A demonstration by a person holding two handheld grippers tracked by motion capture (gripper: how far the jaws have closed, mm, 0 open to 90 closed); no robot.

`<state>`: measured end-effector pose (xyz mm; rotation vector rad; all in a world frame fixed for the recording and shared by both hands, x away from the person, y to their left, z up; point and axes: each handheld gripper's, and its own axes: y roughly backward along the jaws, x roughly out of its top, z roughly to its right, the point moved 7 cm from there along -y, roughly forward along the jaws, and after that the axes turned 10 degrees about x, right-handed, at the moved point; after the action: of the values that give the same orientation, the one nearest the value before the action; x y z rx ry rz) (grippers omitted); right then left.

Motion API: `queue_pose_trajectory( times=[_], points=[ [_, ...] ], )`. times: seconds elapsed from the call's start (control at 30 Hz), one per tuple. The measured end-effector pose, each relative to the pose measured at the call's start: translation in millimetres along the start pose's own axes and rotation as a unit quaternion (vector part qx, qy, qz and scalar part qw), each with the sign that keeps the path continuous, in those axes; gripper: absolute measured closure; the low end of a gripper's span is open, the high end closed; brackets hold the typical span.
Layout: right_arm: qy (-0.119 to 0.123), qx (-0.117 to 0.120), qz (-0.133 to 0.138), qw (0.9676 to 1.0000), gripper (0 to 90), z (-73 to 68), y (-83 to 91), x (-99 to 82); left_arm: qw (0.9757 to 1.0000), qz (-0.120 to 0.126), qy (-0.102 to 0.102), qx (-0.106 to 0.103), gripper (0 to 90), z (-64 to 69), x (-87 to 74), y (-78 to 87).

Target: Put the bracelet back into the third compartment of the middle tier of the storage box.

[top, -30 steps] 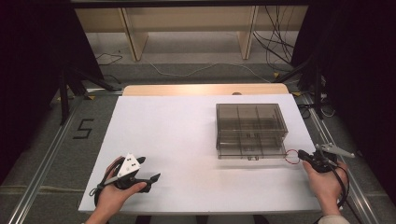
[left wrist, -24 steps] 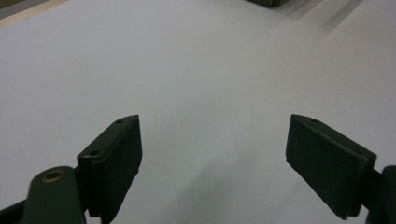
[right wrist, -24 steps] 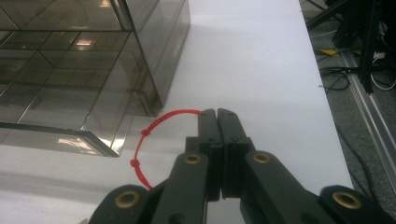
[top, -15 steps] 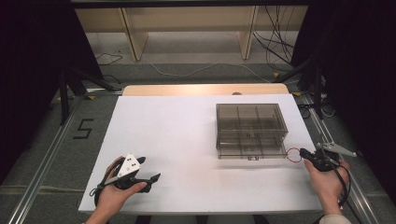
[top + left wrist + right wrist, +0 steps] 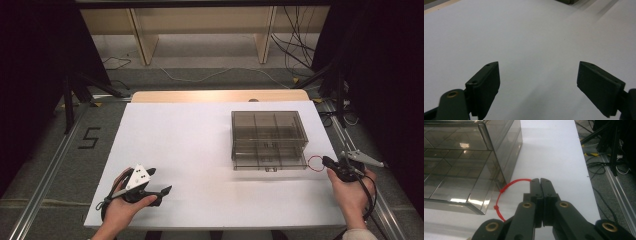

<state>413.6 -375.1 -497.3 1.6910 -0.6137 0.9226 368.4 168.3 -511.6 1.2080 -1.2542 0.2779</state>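
Holding: one red loop (image 5: pixel 510 185) | one drawer box (image 5: pixel 268 140) | two grippers

Light fell from overhead, strongest on white table top (image 5: pixel 200 150); surroundings beyond table sank into near black at both sides. High view was soft and slightly grainy, with fine detail smeared. Smoky plastic box (image 5: pixel 268 140) cast faint shadow on table just in front of it. In right gripper view, box (image 5: pixel 461 162) carried small bright glints on lid; nearest jaws were blurred. In left gripper view, table (image 5: pixel 529 37) looked evenly lit and featureless, jaws dark and soft-edged.
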Motion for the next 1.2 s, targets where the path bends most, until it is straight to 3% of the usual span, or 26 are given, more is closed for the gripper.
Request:
queue_pose_trajectory(
  times=[0.63, 1.2],
  points=[
    [0.001, -0.008, 0.017, 0.9998, 89.6, 2.3, 4.2, 9.3, 1.0, 0.0, 0.001, 0.001, 18.5, -0.1, -0.1, -0.2],
    [0.009, -0.006, 0.033, 0.9994, 89.6, -3.9, 8.6, 20.2, 1.0, 0.0, 0.001, 0.001, 18.6, -0.2, -0.2, -0.3]
  ],
)
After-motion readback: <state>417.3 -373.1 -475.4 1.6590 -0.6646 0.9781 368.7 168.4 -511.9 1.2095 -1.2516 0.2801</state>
